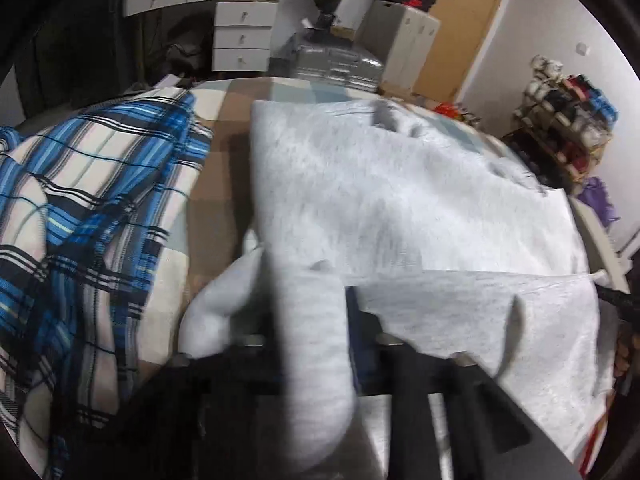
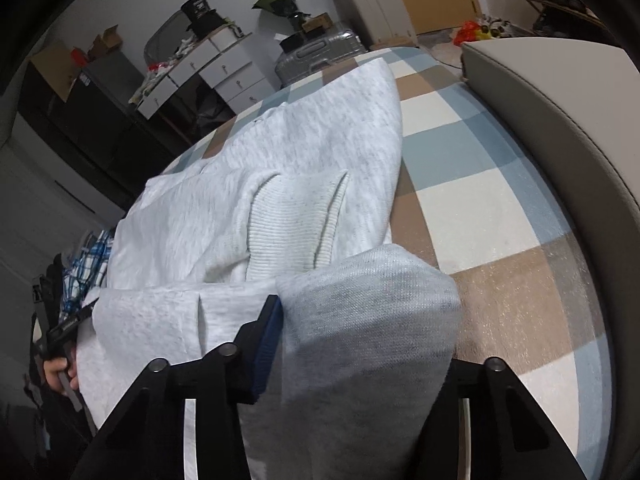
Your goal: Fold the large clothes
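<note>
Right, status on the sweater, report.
Left gripper and right gripper shut on grey sweater, near edge bunched. Plaid shirt lies beside, clear of it.

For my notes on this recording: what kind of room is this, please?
Most likely a bedroom at home: a checked bedspread under the grey sweater, a white chest of drawers, and a shoe rack by the wall.

Sweater (image 1: 400, 200) spread flat on the bed (image 2: 460, 208) in front of you, its near edge bunched between your two grippers, plaid shirt (image 1: 88, 208) heaped on the bed to its left, drawer unit (image 1: 240, 36) and suitcase (image 1: 336, 64) beyond the bed's far edge, shoe rack (image 1: 568, 128) far right.
</note>
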`<state>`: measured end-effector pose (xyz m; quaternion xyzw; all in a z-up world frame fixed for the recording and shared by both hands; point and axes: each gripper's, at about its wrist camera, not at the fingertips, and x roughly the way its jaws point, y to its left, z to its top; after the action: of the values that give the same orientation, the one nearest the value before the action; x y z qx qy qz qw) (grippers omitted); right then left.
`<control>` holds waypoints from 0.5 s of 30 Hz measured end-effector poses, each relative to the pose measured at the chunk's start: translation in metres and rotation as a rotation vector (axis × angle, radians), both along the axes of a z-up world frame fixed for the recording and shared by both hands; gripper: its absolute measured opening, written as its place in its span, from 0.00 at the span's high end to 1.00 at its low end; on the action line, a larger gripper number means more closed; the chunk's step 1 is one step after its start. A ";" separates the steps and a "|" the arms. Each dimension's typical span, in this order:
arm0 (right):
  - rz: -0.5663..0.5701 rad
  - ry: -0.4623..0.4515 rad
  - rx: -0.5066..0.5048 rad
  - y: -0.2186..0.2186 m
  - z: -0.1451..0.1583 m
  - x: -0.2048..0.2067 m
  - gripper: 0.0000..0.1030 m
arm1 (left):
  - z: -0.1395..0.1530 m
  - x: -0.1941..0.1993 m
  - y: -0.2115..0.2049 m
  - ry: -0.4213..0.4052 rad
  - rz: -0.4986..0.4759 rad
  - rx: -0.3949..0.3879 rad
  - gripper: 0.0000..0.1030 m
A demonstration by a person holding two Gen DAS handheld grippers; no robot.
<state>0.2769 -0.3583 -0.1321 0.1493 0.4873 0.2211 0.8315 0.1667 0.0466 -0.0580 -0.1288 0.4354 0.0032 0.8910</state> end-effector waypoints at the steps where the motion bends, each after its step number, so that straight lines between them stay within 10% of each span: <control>1: 0.007 -0.002 -0.005 0.000 0.000 -0.001 0.61 | 0.000 -0.002 -0.001 -0.007 -0.003 0.010 0.90; 15: -0.003 0.002 -0.005 -0.033 -0.003 -0.042 0.70 | 0.007 -0.023 -0.031 -0.014 -0.112 0.050 0.92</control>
<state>0.2350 -0.3917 -0.1347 0.1483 0.4883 0.2185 0.8318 0.1441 0.0157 -0.0507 -0.0817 0.4355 -0.0366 0.8957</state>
